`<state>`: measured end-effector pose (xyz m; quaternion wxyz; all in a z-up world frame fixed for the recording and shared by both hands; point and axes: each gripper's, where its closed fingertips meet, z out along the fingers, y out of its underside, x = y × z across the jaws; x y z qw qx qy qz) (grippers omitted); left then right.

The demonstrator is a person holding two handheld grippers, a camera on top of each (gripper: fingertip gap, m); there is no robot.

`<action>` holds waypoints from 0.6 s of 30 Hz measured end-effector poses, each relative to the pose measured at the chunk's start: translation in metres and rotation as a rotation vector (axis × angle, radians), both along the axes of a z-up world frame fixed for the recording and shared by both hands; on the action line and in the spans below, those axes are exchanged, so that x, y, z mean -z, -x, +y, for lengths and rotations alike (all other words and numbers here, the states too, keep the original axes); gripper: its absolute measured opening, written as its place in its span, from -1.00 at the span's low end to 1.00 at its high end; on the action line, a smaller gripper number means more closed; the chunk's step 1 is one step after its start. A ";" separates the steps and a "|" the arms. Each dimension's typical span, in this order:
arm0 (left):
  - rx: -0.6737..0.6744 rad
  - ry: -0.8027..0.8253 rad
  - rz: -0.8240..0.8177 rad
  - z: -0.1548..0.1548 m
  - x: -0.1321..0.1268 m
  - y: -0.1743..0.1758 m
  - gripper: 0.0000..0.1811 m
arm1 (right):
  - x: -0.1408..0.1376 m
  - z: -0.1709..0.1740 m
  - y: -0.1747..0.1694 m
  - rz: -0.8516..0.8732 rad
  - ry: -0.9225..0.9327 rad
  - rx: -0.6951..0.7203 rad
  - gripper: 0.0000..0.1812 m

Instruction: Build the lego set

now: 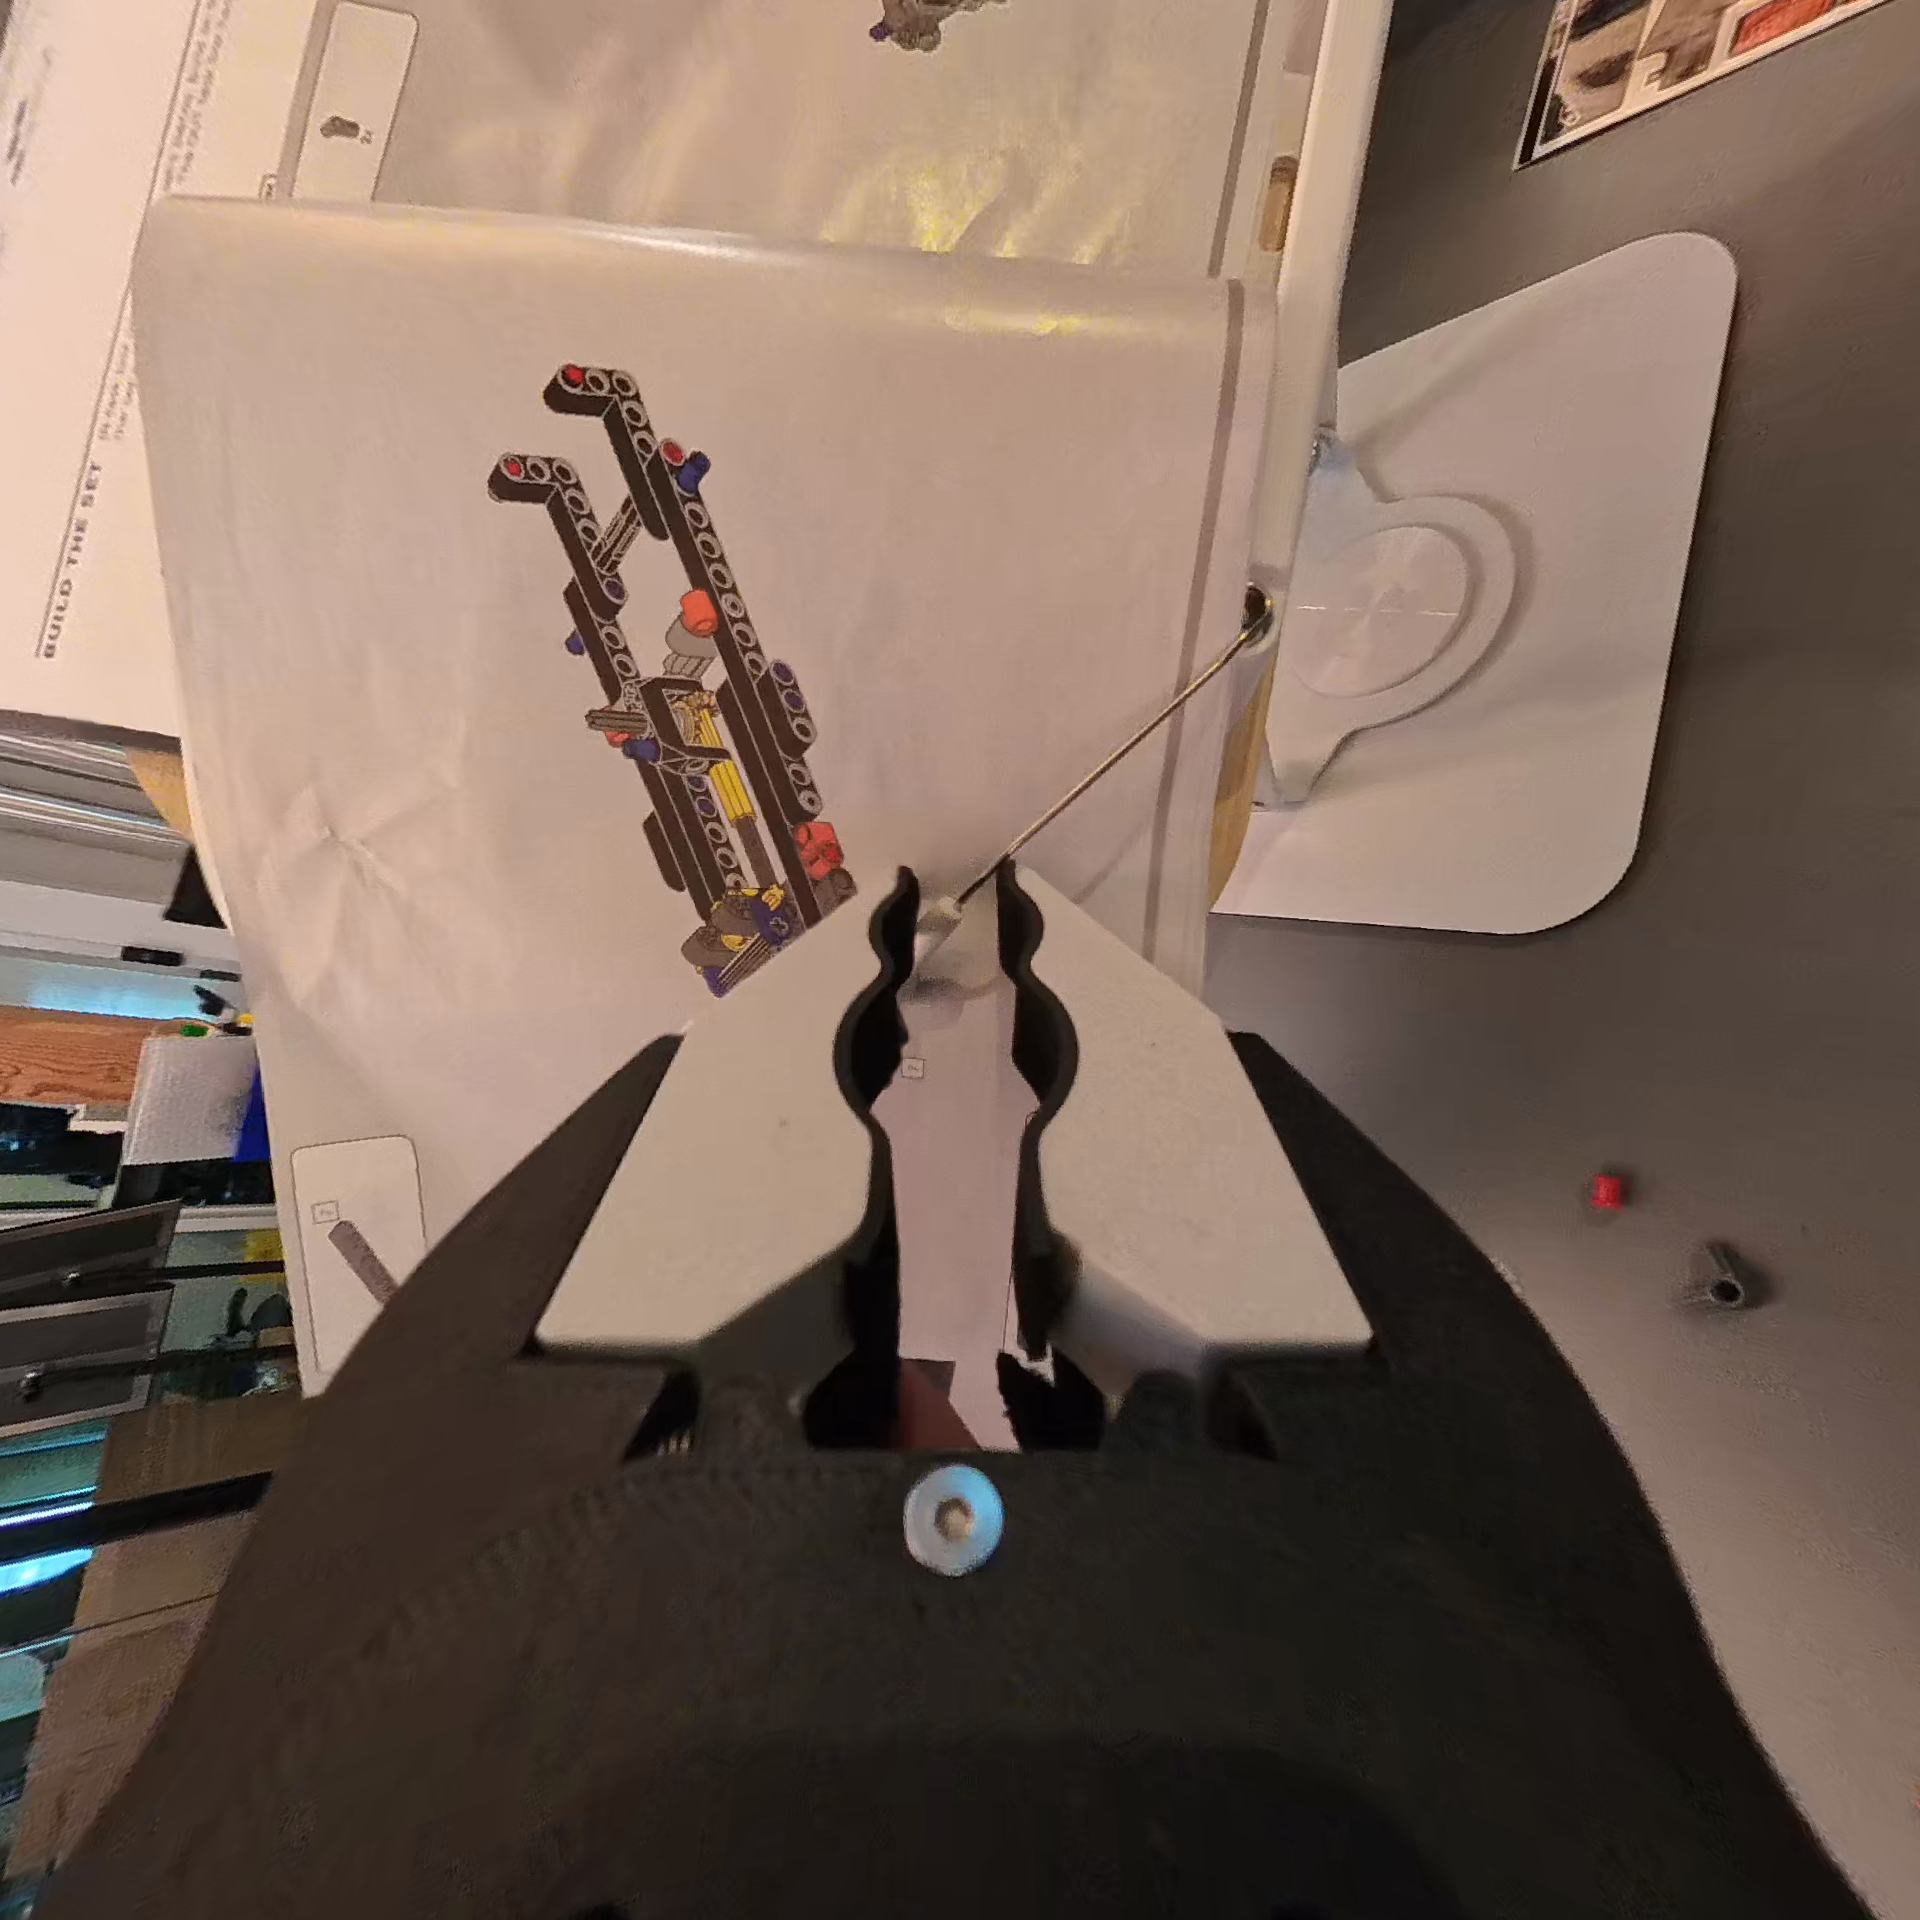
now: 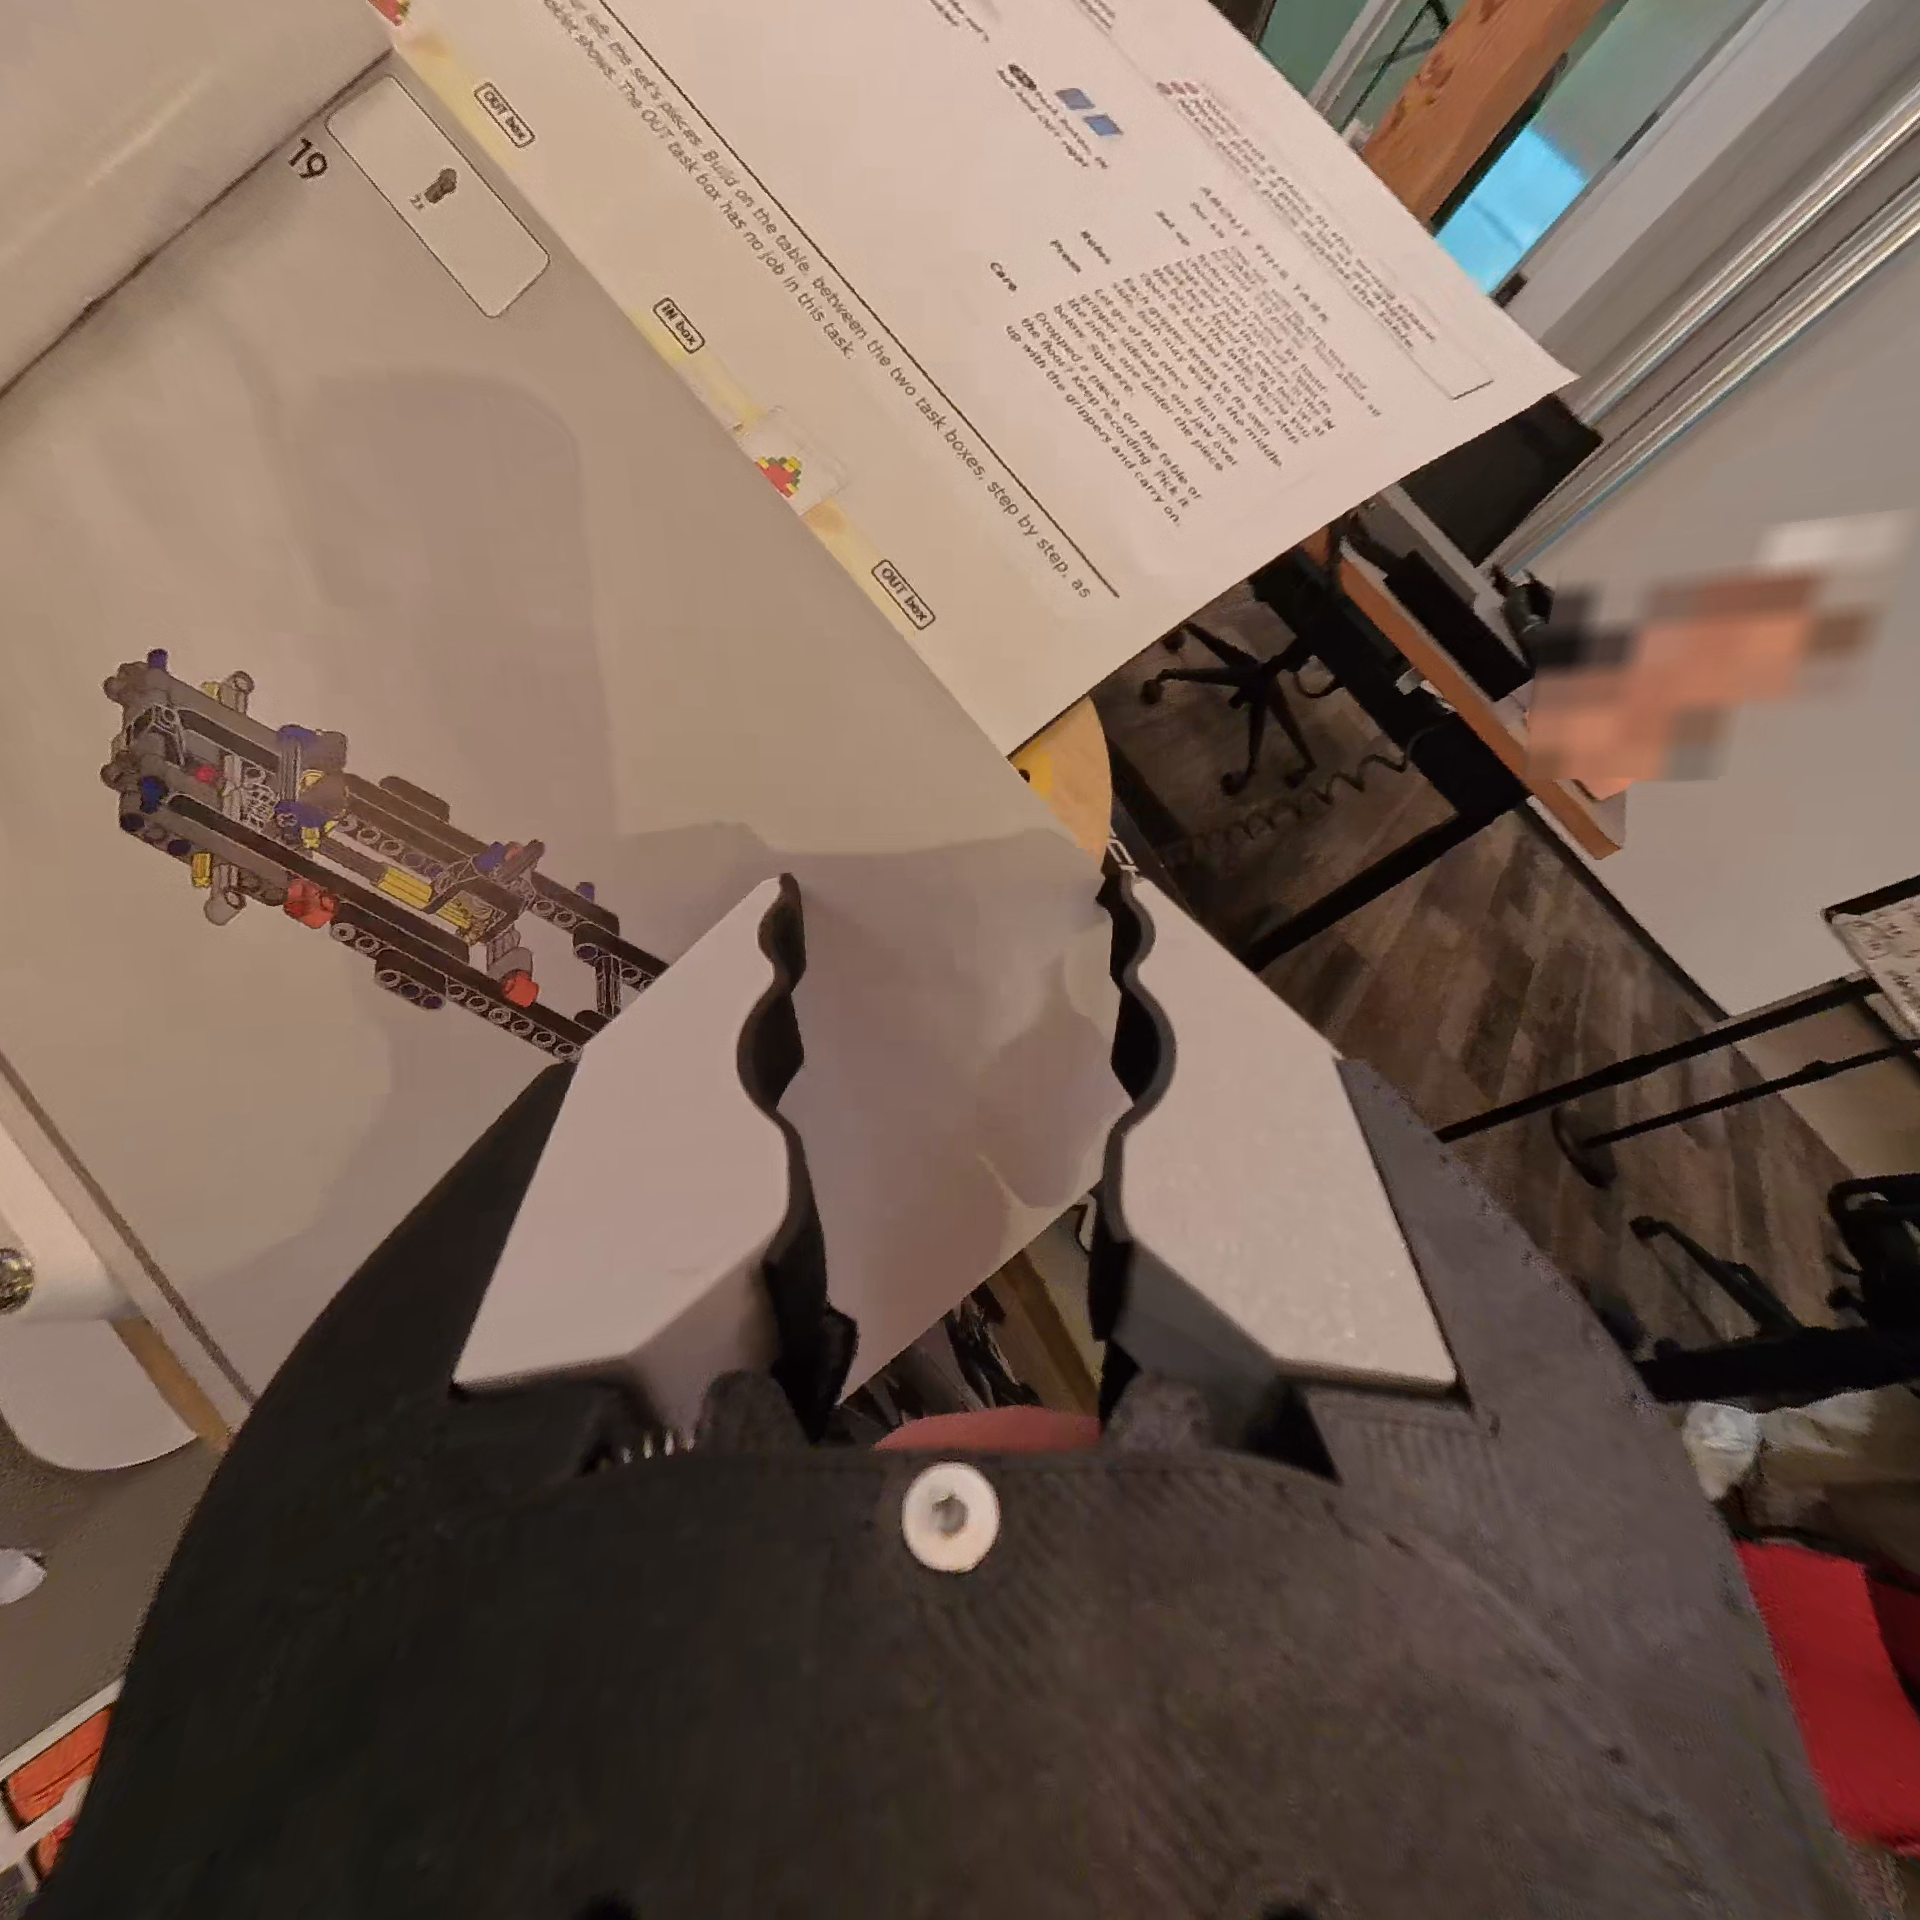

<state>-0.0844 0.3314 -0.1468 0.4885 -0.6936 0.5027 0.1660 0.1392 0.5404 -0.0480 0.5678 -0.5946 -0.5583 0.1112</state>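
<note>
The instruction booklet [image 1: 727, 520] stands open on a white stand [image 1: 1558, 582] and shows a drawing of the black beam model. A thin metal page-holder wire [image 1: 1122, 758] runs from the stand down to its white tip [image 1: 940, 916]. My left gripper [image 1: 956, 894] has its jaws narrowly apart around that tip, with space showing between the pads and the wire. In the right wrist view my right gripper [image 2: 951, 904] is wide open. The lower corner of a booklet page [image 2: 935, 1039] lies loose between its fingers, and neither pad presses on it.
A small red piece [image 1: 1607, 1191] and a dark grey tube piece [image 1: 1720, 1278] lie on the grey table [image 1: 1766, 935] right of the stand. A printed sheet [image 2: 1039, 312] hangs behind the booklet. Floor, an office chair [image 2: 1247, 675] and desks lie beyond the table's edge. Some 35 centimeters of space lies between my two pairs of fingers.
</note>
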 end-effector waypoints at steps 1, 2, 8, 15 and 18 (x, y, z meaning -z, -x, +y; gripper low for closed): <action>-0.004 -0.004 0.006 0.000 0.000 0.001 -0.85 | 0.001 0.001 0.000 -0.001 0.020 -0.009 -0.35; -0.006 -0.004 0.005 -0.001 0.001 0.001 -0.86 | 0.001 0.001 0.000 -0.003 0.035 -0.017 -0.35; -0.023 -0.021 -0.016 -0.003 0.003 0.002 -0.88 | 0.000 0.001 -0.002 -0.020 -0.008 -0.011 -0.63; -0.041 -0.029 -0.018 -0.007 0.008 0.003 -0.90 | 0.003 -0.001 0.001 -0.012 -0.034 -0.002 -0.77; -0.044 -0.032 -0.020 -0.009 0.009 0.003 -0.91 | 0.001 -0.005 0.000 -0.027 -0.073 -0.002 -0.87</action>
